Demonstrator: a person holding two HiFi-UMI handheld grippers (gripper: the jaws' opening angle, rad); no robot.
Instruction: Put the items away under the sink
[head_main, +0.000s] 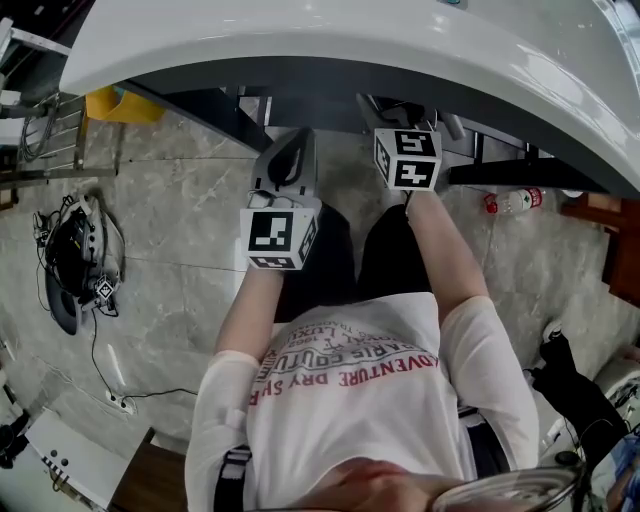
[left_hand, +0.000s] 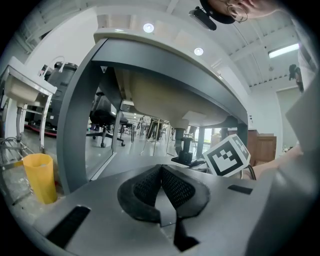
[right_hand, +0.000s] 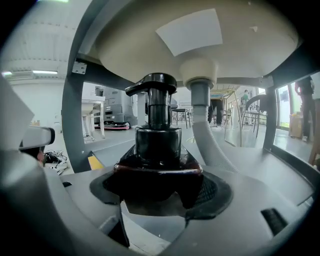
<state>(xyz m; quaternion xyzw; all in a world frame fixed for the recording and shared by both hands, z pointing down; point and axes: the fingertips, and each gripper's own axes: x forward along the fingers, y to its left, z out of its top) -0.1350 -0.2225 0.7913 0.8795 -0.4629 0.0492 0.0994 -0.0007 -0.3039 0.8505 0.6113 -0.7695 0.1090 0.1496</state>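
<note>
Right gripper view: the right gripper (right_hand: 159, 189) clamps a dark glossy pump bottle (right_hand: 158, 147), with the grey ribbed drain hose (right_hand: 210, 142) ahead. Bumping that hose could twist the bottle loose. The left gripper (left_hand: 161, 189) is pinched together, empty.

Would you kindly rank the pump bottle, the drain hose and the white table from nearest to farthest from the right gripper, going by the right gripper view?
1. pump bottle, held between the jaws.
2. drain hose, just behind, to the right.
3. white table, far back on the left.
</note>
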